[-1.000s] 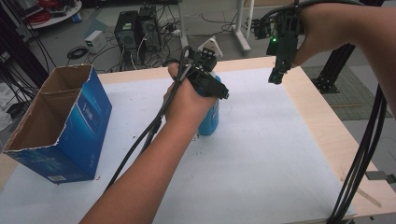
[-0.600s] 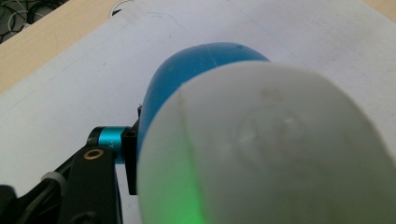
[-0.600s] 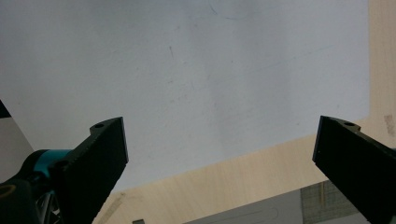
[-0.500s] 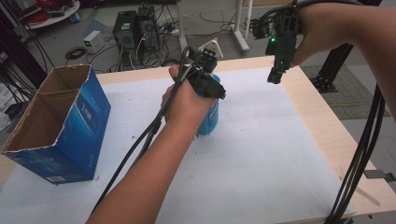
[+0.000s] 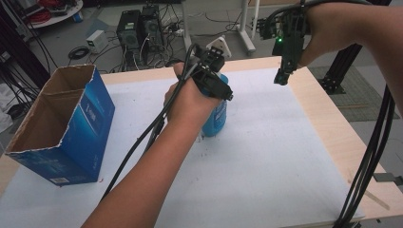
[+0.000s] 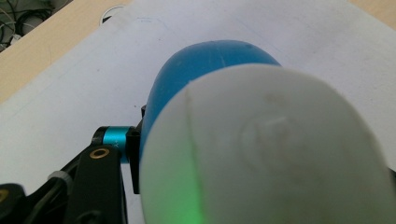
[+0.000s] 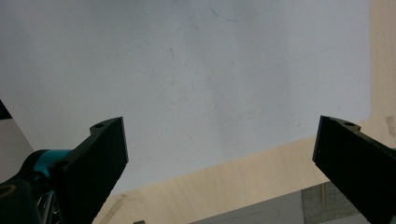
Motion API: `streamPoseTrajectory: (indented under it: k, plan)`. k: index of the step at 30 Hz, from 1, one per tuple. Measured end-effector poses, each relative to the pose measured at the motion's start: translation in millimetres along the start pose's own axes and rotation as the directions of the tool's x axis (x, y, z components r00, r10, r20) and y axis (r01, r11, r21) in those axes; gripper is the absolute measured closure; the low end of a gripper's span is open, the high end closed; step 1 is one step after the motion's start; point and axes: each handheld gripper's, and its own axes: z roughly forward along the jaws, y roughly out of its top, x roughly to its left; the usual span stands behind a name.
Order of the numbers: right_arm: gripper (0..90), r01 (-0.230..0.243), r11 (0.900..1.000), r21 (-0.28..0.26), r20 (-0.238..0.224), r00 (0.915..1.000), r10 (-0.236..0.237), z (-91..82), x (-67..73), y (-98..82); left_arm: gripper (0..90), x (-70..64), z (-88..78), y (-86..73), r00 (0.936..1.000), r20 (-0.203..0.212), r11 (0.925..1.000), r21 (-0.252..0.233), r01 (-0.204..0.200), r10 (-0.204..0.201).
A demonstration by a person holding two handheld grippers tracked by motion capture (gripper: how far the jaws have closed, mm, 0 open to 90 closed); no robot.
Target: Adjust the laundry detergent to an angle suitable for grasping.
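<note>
High view: the left hand-held gripper (image 5: 215, 102) is largely covered by the hand and its cable bundle, so its jaws cannot be traced here. Below the hand stands a blue bottle (image 5: 215, 118), upright on the white sheet near the middle of the counter (image 5: 332, 137); only its lower body shows, smooth and translucent blue. The right hand-held gripper (image 5: 282, 76) hangs above the far right corner of the sheet, pointing down, with a green lamp lit on its body. A blue cardboard box (image 5: 88, 126) stands at the left, top open, rim torn and ragged, brown inside. Black cables cross the right edge of the frame.

Left gripper view: the bottle (image 6: 210, 65) sits between the jaws, which have just been closing and now clamp it. A white, rounded, matte cap (image 6: 266, 149) blocks most of the frame; the right jaw is hidden behind it. 1 jaw is visible at lower left, pressed against the blue wall.

Right gripper view: the right hand-held gripper (image 7: 219, 144) has its 2 black jaws set wide with nothing between them. Beneath lie the white sheet, faintly scuffed, and the pale wood counter (image 7: 224, 186) edge.
</note>
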Motion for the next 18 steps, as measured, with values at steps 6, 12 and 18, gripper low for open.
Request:
streamPoseTrajectory:
  k: [6,12,18]
  plan:
    - [2.5,0.002,1.000,0.001,0.002,1.0000,-0.002,-1.3,2.5,2.6,40.1,3.2,-18.3,-0.9,0.9985,0.032,0.9990,0.003,-0.045,0.045]
    - [2.5,-0.001,1.000,-0.005,0.006,1.0000,0.001,-3.9,8.8,6.7,40.1,5.9,-41.9,-3.5,0.9916,0.086,0.9951,0.008,-0.098,0.097]
    - [2.5,0.000,1.000,-0.008,0.007,1.0000,0.000,-6.3,14.1,9.2,40.0,12.1,-66.7,-7.9,0.9744,0.151,0.9857,-0.004,-0.168,0.167]
